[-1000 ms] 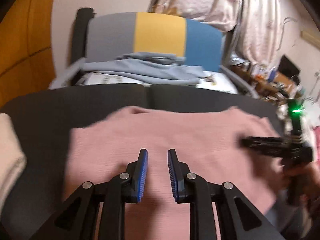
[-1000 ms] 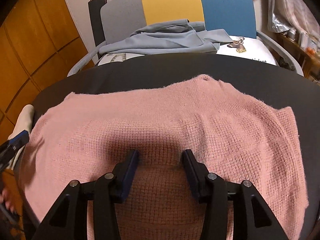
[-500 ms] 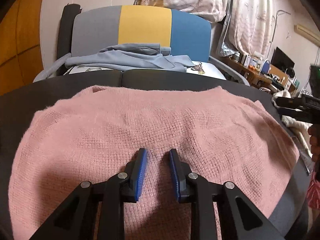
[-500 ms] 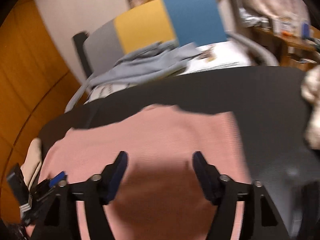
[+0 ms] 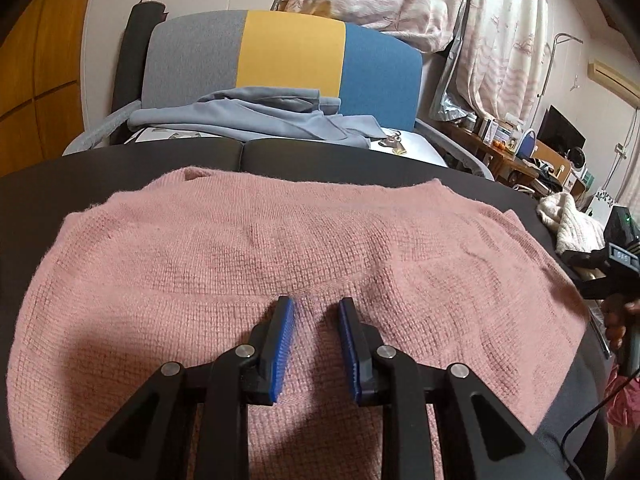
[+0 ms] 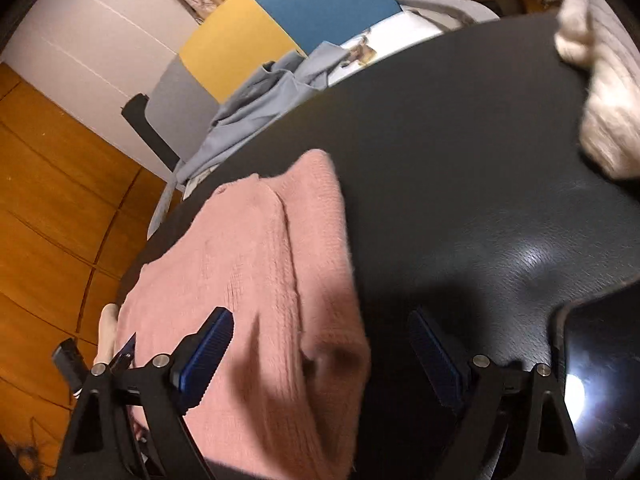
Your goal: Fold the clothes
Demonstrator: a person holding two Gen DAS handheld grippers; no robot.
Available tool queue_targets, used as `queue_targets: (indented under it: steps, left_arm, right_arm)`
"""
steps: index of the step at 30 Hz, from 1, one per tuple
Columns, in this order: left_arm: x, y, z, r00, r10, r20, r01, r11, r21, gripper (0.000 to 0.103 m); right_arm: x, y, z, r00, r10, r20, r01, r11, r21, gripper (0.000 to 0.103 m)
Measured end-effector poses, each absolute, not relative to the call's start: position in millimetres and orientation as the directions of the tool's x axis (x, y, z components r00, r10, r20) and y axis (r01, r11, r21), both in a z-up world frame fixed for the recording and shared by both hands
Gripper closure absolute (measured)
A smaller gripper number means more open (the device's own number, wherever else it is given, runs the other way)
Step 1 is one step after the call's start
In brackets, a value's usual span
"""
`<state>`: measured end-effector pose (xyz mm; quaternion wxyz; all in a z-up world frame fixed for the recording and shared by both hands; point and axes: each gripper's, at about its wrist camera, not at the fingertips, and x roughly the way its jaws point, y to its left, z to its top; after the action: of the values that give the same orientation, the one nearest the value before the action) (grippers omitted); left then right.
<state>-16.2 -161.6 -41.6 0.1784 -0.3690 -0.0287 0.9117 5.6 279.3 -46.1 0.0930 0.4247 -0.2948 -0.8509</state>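
Behind the dark table (image 5: 120, 168) a chair with grey, yellow and blue stripes (image 5: 288, 56) is holding a heap of grey-blue clothes (image 5: 256, 116). On the table the pink knitted sweater (image 5: 280, 248) is lying spread out flat, and a fluffy cream garment (image 6: 600, 92) is sitting at the far right edge.

The left gripper (image 5: 316, 340) is hanging just above the near middle of the sweater, with its blue pads (image 5: 282, 344) a little apart and nothing between them. The right gripper (image 6: 320, 356) is spread wide over the sweater's right edge — it is holding nothing too, and its picture is blurry.

What could go wrong, I think: the wool is thick and soft, so a pinch may catch two layers, or only the top fuzz, and the fold may slip out. The right gripper is pointing partly at bare table — it could close on nothing. A hard pull could also drag the whole sweater along.
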Motion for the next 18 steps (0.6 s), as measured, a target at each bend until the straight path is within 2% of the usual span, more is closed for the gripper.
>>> queue_targets:
  steps: [2,3,4,5,7,11,15,18]
  left_arm:
    - [-17,-161,-41,-0.663,0.343,-0.665,-0.304,-0.936,-0.180,0.080]
    - [-16,-160,-40,-0.665,0.338,-0.666,-0.303,-0.937,-0.172,0.080]
    - [-15,-159,-39,-0.668,0.331,-0.667,-0.303,-0.939,-0.163,0.080]
    - [-13,-158,-36,-0.669,0.324,-0.668,-0.298,-0.941,-0.158,0.080]
    - [-7,-158,-30,-0.670,0.323,-0.669,-0.282,-0.944,-0.173,0.082]
    - [18,-157,-14,-0.657,0.414,-0.630,-0.281,-0.910,-0.306,0.082]
    - [46,-129,-23,-0.609,0.454,-0.650,-0.381,-0.887,-0.262,0.082]
    - [47,-103,-43,-0.588,0.415,-0.694,-0.438,-0.885,-0.157,0.082]
  right_arm:
    - [2,270,-47,-0.626,-0.412,-0.662,-0.071,-0.815,0.575,0.015]
    - [-2,263,-47,-0.619,-0.403,-0.674,-0.063,-0.830,0.554,0.028]
    - [-5,256,-46,-0.610,-0.394,-0.688,-0.052,-0.846,0.531,0.062]
    - [-12,249,-49,-0.583,-0.398,-0.708,-0.046,-0.854,0.518,0.080]
    - [-19,241,-50,-0.558,-0.395,-0.730,-0.057,-0.859,0.508,0.079]
    - [-22,239,-47,-0.562,-0.378,-0.736,-0.089,-0.856,0.509,0.079]
    - [-25,244,-48,-0.561,-0.393,-0.729,-0.114,-0.835,0.538,0.079]
    - [-25,247,-49,-0.560,-0.402,-0.724,-0.132,-0.820,0.557,0.080]
